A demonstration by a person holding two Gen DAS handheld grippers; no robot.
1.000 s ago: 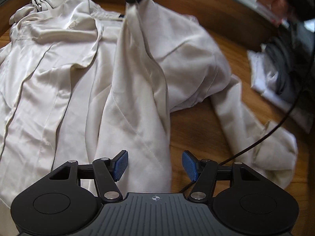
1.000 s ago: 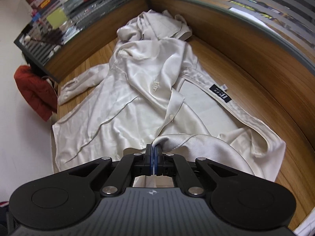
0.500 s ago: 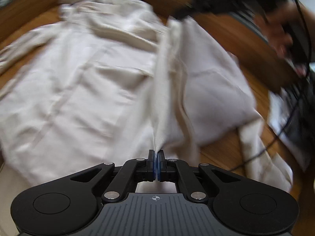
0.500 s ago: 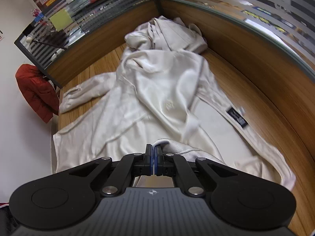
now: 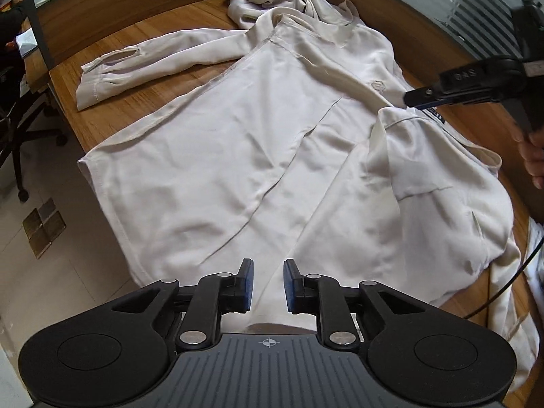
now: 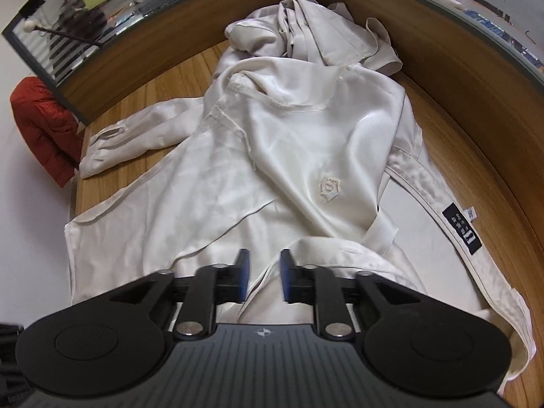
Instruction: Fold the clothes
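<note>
The cream hooded jacket (image 5: 258, 156) lies spread on the wooden surface (image 5: 163, 34) with one side folded in, both the left tool (image 5: 267, 285) and right tool (image 6: 263, 278) opening empty, so sleeves and hood remain unfolded

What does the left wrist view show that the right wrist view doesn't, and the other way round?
Left wrist only: the right gripper from outside, a hand, an office chair and floor.
Right wrist only: a red jacket beyond the table's left edge, and the neckline seam.
Both: the cream hoodie on the wooden table, its sleeve, chest logo and dark label. Each view shows its own jaws opening, gripping nothing.
</note>
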